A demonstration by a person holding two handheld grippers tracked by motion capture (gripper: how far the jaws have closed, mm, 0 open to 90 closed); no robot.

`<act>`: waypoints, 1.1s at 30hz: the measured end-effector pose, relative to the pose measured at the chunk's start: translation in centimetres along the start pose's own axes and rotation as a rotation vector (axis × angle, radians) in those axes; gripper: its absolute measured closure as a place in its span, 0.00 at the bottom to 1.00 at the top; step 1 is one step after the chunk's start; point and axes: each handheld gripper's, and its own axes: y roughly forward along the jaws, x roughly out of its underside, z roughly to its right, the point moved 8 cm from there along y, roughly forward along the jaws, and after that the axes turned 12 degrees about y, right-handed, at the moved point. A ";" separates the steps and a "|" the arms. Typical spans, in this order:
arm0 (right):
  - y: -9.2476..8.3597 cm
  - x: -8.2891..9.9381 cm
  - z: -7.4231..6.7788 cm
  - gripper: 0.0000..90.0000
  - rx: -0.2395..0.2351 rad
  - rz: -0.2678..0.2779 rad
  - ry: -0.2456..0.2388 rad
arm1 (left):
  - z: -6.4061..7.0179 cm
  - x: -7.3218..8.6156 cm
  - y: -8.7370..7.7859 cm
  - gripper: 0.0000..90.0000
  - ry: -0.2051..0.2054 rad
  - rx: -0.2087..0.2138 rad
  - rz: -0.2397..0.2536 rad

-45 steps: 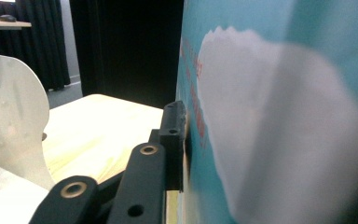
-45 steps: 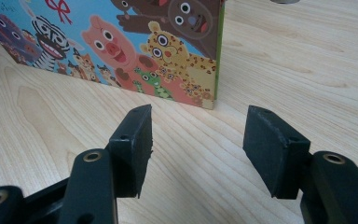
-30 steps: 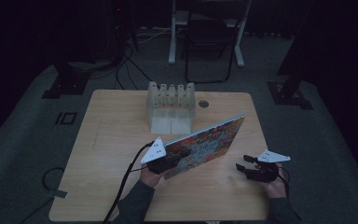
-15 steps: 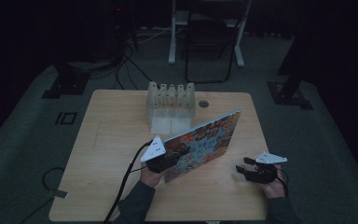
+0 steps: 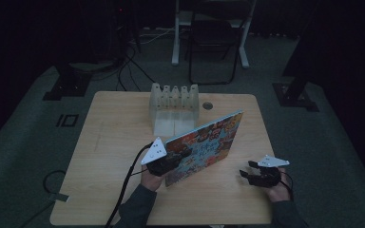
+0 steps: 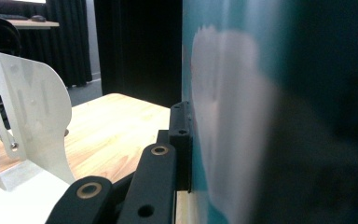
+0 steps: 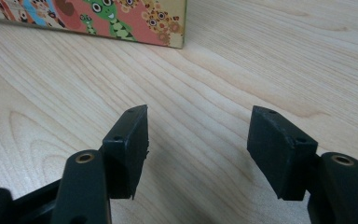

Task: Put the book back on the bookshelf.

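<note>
- Your left gripper (image 5: 171, 160) is clamped on the near lower edge of the picture book (image 5: 204, 145); in the left gripper view one black jaw lies flat against the book's cover (image 6: 242, 130), and the other jaw is hidden behind it.
- The picture book stands tilted on its lower edge near the middle of the table (image 5: 109, 142), its colourful cover facing you and its upper corner reaching toward the far right.
- Your right gripper (image 5: 248, 174) hangs low over the table's near right part, well apart from the book; its jaws stand parted with bare wood between them and have just been opening.
- In the right gripper view a corner of the book (image 7: 121, 23) rests on the wood beyond the fingertips (image 7: 133, 135), not touching them.
- A white slotted rack (image 5: 173, 107) stands on the far side of the table, just behind the book.
- The tabletop is pale wood; the room around it is dark, with grey floor, cables (image 5: 133, 61) and a chair frame (image 5: 214, 42) behind.
</note>
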 end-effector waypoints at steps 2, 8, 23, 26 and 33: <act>0.0 0.1 0.0 0.41 0.004 -0.003 -0.002 | 0.0 -0.1 0.0 0.90 -0.004 -0.005 -0.002; 0.1 0.1 0.1 0.40 0.011 -0.006 0.000 | -0.1 -0.3 -0.3 0.90 -0.005 -0.012 -0.012; 0.3 0.2 0.3 0.33 0.042 -0.027 -0.006 | -0.3 -0.5 -1.2 0.90 0.001 -0.051 -0.025; 0.4 0.3 0.2 0.33 0.048 -0.037 -0.015 | -0.2 -0.5 -1.4 0.90 0.005 -0.054 -0.028; 0.4 0.3 0.2 0.32 0.055 -0.041 -0.017 | 0.0 -0.7 -1.8 0.90 0.017 -0.059 -0.033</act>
